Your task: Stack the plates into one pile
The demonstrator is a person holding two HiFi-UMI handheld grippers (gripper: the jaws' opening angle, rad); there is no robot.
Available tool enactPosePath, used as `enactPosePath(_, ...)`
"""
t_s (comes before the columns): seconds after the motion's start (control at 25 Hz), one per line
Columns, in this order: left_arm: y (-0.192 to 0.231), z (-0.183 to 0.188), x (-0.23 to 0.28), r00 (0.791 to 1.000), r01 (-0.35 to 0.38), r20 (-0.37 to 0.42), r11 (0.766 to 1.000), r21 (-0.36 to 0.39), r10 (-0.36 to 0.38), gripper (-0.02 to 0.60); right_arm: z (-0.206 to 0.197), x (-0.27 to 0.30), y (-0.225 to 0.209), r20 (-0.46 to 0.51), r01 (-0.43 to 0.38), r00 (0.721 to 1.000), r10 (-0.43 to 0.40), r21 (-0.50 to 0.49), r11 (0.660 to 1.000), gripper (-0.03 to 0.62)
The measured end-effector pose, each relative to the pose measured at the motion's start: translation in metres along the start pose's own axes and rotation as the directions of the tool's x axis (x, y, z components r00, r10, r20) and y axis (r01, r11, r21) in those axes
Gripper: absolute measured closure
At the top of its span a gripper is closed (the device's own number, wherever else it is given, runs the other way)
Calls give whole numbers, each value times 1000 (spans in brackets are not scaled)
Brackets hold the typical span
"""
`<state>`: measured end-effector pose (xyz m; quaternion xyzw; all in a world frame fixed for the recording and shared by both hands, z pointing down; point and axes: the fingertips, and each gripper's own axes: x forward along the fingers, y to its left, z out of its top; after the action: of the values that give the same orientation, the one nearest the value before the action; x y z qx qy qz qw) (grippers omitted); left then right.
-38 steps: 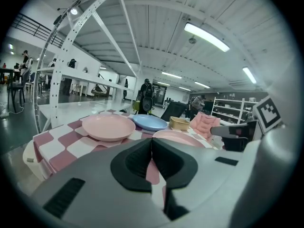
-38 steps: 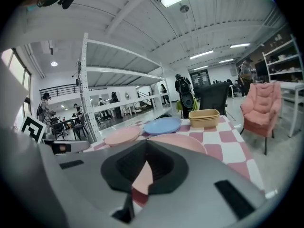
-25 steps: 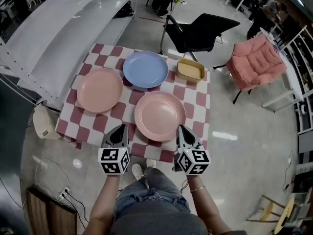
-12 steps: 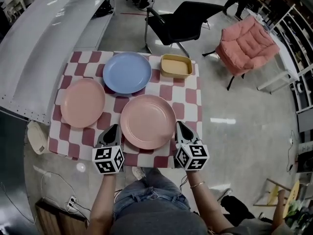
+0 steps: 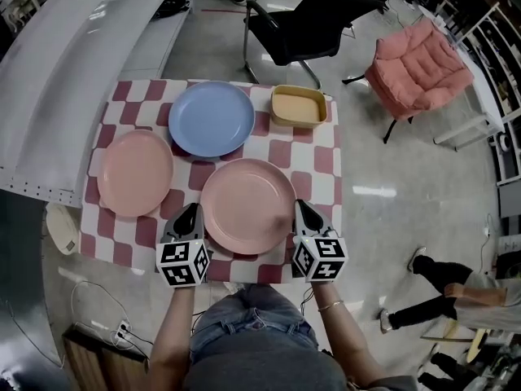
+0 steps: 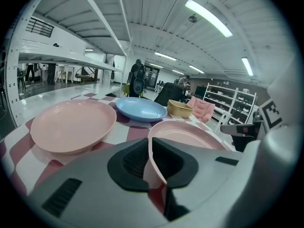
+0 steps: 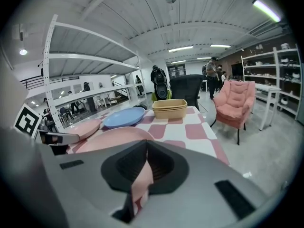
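Three plates lie on the red-and-white checkered table [image 5: 322, 158]. A pink plate [image 5: 248, 206] is nearest me, another pink plate [image 5: 135, 173] sits to its left, and a blue plate [image 5: 212, 119] is behind them. My left gripper [image 5: 191, 209] is shut just off the near plate's left rim. My right gripper [image 5: 300, 206] is shut at its right rim. Neither holds anything. In the left gripper view the near pink plate [image 6: 190, 134] shows past the shut left gripper [image 6: 150, 146]. The right gripper [image 7: 145, 151] looks across the same plate [image 7: 109, 137].
A tan rectangular dish [image 5: 299, 107] stands at the table's back right corner. A black chair [image 5: 313, 15] and a pink armchair [image 5: 419, 63] stand beyond the table. White shelving [image 5: 57, 80] runs along the left. A person's legs [image 5: 440, 287] cross the floor at right.
Both grippers have moved forward and down over the table's front edge, and now flank the near pink plate. A person has walked into view at lower right.
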<state>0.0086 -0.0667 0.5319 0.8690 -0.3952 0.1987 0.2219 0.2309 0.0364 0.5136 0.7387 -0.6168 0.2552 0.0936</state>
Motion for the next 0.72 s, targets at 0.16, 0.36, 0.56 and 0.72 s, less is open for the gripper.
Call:
enactPosePath(0.16, 0, -1, 4, 1000, 0, -12, 1000, 0, 0, 506, -1, 3, -2, -18, 2, 1000, -2, -4, 1000, 583)
enactPosePath(0.36, -2, -6, 10, 999, -5, -45, 1000, 7, 5, 459, -9, 6, -12, -64, 24, 998, -24, -6, 1000, 575)
enactPosePath(0.56, -4, -12, 14, 997, -11, -72, 1000, 7, 11, 435, -21, 11, -17, -120, 15, 993, -16, -3, 1000, 531)
enactPosePath(0.72, -2, -21, 17, 995, -25, -99, 1000, -19, 23, 430, -34, 15, -18, -175, 6, 984, -7, -4, 1000, 513)
